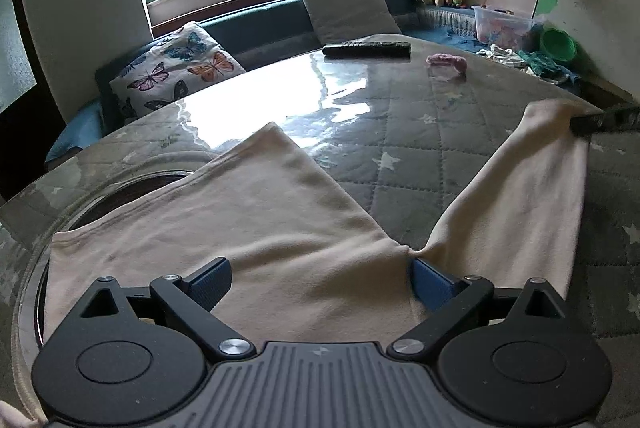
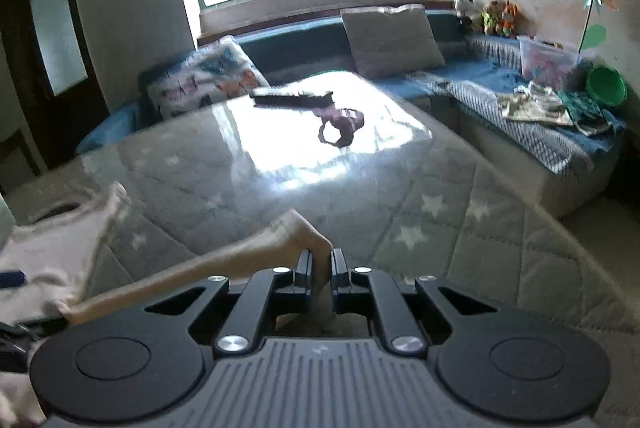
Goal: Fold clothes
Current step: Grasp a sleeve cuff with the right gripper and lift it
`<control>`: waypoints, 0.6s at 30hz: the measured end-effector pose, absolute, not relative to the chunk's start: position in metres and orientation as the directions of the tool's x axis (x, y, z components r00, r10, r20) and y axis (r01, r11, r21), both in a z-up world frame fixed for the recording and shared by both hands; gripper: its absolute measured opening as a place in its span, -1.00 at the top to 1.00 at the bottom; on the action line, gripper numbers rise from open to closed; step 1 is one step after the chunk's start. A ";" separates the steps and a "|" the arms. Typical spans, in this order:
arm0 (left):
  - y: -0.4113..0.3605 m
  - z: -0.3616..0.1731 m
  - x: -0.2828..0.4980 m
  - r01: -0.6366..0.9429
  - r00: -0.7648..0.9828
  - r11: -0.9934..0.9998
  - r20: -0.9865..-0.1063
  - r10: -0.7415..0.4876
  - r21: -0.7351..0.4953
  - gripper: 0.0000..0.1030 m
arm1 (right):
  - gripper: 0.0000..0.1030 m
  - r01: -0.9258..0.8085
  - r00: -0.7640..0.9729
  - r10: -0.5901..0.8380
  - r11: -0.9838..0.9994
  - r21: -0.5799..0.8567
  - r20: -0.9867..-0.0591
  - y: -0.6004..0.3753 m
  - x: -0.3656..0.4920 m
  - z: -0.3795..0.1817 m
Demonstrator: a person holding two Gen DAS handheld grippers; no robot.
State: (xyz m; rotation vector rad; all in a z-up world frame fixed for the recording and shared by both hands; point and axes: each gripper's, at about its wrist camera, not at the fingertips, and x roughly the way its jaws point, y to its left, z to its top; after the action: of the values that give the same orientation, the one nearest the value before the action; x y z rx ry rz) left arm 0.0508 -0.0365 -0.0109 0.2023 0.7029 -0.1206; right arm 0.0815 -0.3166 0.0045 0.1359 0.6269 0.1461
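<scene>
Folding step: right gripper (image 2: pixel 321 264) pinching sleeve (image 2: pixel 224 268) of beige garment (image 1: pixel 224 228); left gripper (image 1: pixel 320 280) hovering spread over body. Next: carrying sleeve inward across body.

A glossy, star-quilted table (image 1: pixel 400 156) carries a beige garment (image 1: pixel 240 228), remote (image 1: pixel 366 49) and pink scrunchie (image 1: pixel 446 62).

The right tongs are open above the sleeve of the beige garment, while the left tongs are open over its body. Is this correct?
Not quite. The right tongs are shut on the sleeve, as the right wrist view shows. The left tongs are indeed open over the beige garment.
</scene>
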 end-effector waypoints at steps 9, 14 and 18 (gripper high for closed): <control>-0.002 0.006 0.006 0.133 0.791 0.982 -0.611 -0.025 0.131 -0.90 | 0.86 -0.242 0.848 0.286 0.958 0.155 -0.447 -0.287 0.050 0.080; 0.025 0.007 -0.027 0.087 0.808 0.988 -0.589 0.007 0.131 -0.91 | 0.86 -0.386 0.831 0.403 0.914 0.122 -0.383 -0.239 0.029 0.122; 0.049 0.009 -0.050 0.037 0.822 0.995 -0.569 0.019 0.087 -0.93 | 0.86 -0.499 0.788 0.491 0.863 0.082 -0.371 -0.187 0.019 0.138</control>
State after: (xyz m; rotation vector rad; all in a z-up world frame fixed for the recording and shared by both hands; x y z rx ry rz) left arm -0.0497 0.0487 0.0093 0.0962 0.6053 -0.0098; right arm 0.0190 -0.1875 0.1380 -0.0210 0.3943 0.5335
